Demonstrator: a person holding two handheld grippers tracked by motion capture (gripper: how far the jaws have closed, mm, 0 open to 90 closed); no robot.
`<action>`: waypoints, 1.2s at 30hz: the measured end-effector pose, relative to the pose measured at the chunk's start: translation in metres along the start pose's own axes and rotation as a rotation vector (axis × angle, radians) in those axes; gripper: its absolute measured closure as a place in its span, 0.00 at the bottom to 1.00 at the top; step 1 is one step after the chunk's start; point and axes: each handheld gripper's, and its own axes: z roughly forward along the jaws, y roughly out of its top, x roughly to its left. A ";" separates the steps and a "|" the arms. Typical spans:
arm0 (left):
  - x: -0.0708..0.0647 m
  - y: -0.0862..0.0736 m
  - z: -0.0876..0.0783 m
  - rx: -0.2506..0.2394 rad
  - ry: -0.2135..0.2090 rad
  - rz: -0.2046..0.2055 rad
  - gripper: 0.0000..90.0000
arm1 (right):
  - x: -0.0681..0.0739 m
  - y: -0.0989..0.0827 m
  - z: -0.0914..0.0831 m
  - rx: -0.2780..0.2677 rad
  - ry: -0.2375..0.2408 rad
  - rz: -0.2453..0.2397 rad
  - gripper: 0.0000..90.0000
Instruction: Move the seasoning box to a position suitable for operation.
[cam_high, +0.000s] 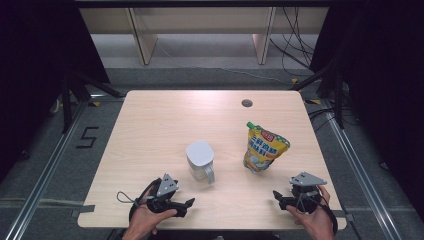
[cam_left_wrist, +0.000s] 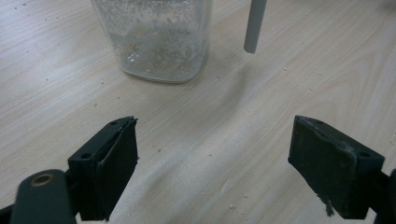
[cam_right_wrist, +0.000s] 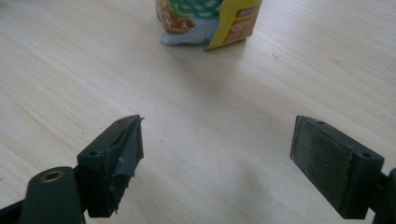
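Observation:
A clear plastic pitcher (cam_high: 200, 161) with a white lid and grey handle stands near the middle of the wooden table (cam_high: 165, 125). Its base (cam_left_wrist: 161, 42), dusted inside with crumbs, rises just ahead of my left gripper (cam_left_wrist: 215, 163), whose jaws stand wide open with nothing between them. A yellow stand-up pouch (cam_high: 264, 147) with a green cap stands to the right of the pitcher. The pouch's bottom (cam_right_wrist: 208, 23) lies ahead of my right gripper (cam_right_wrist: 217, 161), also open and empty. In the high view my left gripper (cam_high: 187, 204) and right gripper (cam_high: 276, 196) rest near the front edge.
A small round cable hole (cam_high: 246, 103) sits at the table's back right. Crumbs are scattered on the wood around the pitcher. Metal floor rails run along both sides of the table, and cables lie on the floor behind it.

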 end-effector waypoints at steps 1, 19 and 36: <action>-0.001 0.000 0.001 -0.014 0.000 -0.005 0.17 | 0.000 0.000 0.000 -0.002 0.004 0.005 0.20; -0.004 0.010 0.000 -0.064 -0.048 -0.011 0.37 | -0.001 0.000 0.002 -0.003 -0.024 -0.037 0.21; -0.029 0.041 0.037 -0.095 -0.125 0.066 0.53 | -0.001 -0.001 0.002 0.012 -0.018 -0.018 0.22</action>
